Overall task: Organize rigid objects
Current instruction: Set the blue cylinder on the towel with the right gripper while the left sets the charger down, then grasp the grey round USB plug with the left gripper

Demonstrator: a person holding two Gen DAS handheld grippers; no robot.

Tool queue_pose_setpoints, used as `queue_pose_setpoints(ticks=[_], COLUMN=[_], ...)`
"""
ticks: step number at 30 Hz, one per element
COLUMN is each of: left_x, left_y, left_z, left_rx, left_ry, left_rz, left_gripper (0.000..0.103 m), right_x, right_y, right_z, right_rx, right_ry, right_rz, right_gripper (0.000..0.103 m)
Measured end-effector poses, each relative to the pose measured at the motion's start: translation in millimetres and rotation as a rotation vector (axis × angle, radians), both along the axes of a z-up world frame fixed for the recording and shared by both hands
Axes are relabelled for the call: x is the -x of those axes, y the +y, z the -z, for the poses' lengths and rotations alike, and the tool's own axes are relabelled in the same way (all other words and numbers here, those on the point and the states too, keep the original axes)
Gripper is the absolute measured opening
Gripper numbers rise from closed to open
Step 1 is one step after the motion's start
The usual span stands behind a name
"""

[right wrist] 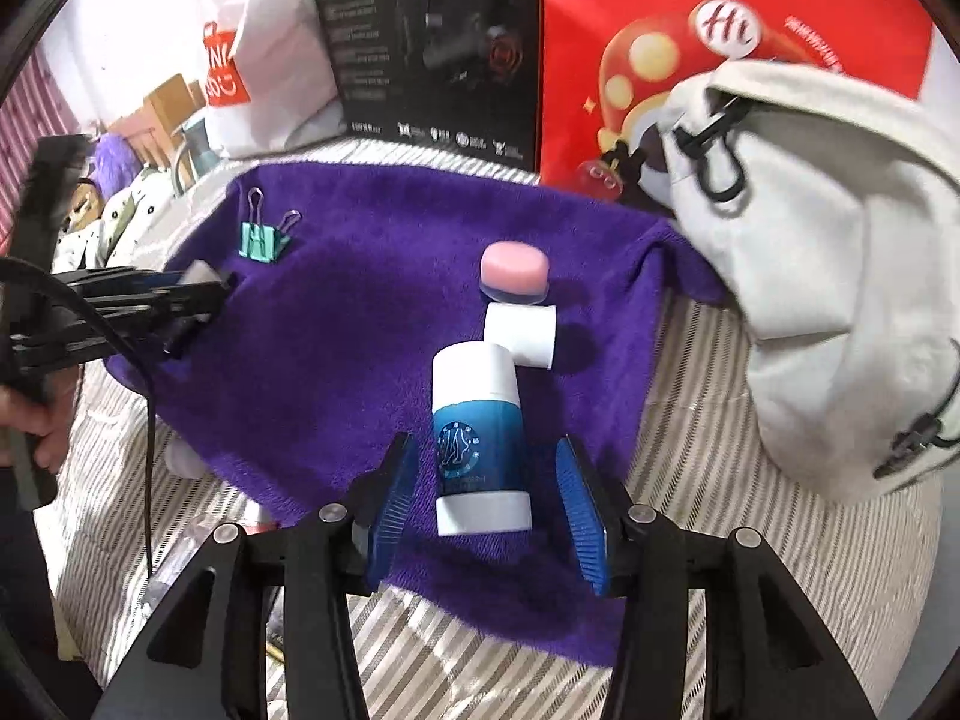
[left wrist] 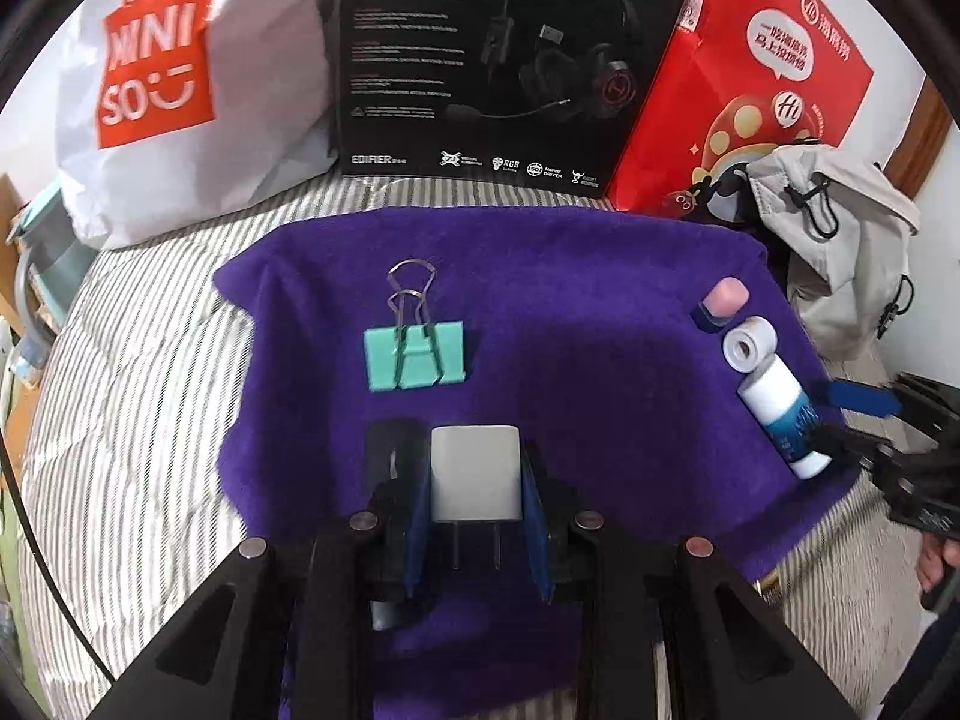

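A purple towel (left wrist: 570, 312) (right wrist: 360, 312) lies on the striped bedding. My left gripper (left wrist: 474, 468) (right wrist: 204, 291) is shut on a white plug charger (left wrist: 475, 474) (right wrist: 200, 272), prongs pointing back at the camera, low over the towel. Just beyond it lies a teal binder clip (left wrist: 414, 354) (right wrist: 261, 243). On the towel's right side a pink-topped eraser (left wrist: 726, 297) (right wrist: 515, 269), a white tape roll (left wrist: 747, 345) (right wrist: 521, 335) and a blue-and-white tube (left wrist: 780, 414) (right wrist: 480, 438) form a line. My right gripper (right wrist: 486, 447) (left wrist: 840, 417) is open, its fingers on either side of the tube with gaps.
Along the back stand a white Miniso bag (left wrist: 156, 84), a black headset box (left wrist: 510, 60) (right wrist: 432, 42) and a red paper bag (left wrist: 750, 78) (right wrist: 720, 42). A grey backpack (left wrist: 840, 240) (right wrist: 828, 276) crowds the towel's right edge. Striped bedding (left wrist: 138, 420) surrounds the towel.
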State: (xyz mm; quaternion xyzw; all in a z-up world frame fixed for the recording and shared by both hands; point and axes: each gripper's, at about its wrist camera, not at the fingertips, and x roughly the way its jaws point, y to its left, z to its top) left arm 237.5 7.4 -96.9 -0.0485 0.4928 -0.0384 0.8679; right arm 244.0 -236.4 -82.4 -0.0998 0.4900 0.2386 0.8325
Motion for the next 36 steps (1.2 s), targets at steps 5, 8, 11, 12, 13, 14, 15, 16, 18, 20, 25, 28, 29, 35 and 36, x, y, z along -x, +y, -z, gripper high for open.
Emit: queue_pose_setpoints(ticks=[5,8,11,12,13,14,15,16,18,20,25,28,29,35,36], left_x=[-17,-20,-22,-21,-20,-20,-19,-17,-15,-13,0,18,25,77,85], left_y=[-11,-15,-18,-20,-22,-24,-25,-27,-27,-28,-25,-25,-27,-42,-44], left_z=[11,15,15,15,15,15,15,15,15,14,10,-9,-15,-34,-33], left_rx=[-0.023,-0.048,-0.077,-0.091,-0.107,-0.125,-0.135,-0.144,-0.148,-0.155,-0.152,-0.138,-0.143,-0.108,-0.099], left_ry=[0.017,0.022,0.024,0.024,0.022,0.021,0.022,0.023,0.027,0.033,0.051,0.029,0.019,-0.01,-0.006], left_rz=[0.007,0.01,0.02,0.026,0.035,0.041,0.042,0.043,0.036,0.036,0.019,0.008,0.007,0.019,0.016], left_gripper=[0.026,0.026,0.026,0.026,0.026,0.026,0.026,0.026,0.028,0.031,0.036,0.036,0.036,0.036,0.036], right_x=[16,22,29,31,34,36,39,42,47,49,63,73,77,99,102], right_y=[-11,-15,-16,-17,-16,-16,-16,-16,-17,-20,-31,-37,-38,-36,-34], right_z=[-15,-19,-22,-22,-22,-21,-21,-21,-21,-22,-28,-33,-34,-38,-38], right_rx=[-0.063,-0.08,-0.091,-0.095,-0.096,-0.096,-0.097,-0.095,-0.08,-0.077,-0.096,-0.111,-0.116,-0.157,-0.16], right_ry=[-0.013,-0.019,-0.019,-0.015,-0.013,-0.013,-0.012,-0.009,-0.013,-0.014,-0.013,-0.015,-0.017,-0.018,-0.016], right_rz=[0.018,0.031,0.035,0.035,0.033,0.031,0.028,0.024,0.023,0.03,0.063,0.075,0.079,0.058,0.05], right_gripper=[0.05,0.051,0.051,0.051,0.051,0.051,0.051,0.051,0.051,0.051,0.051,0.051,0.051,0.051,0.052])
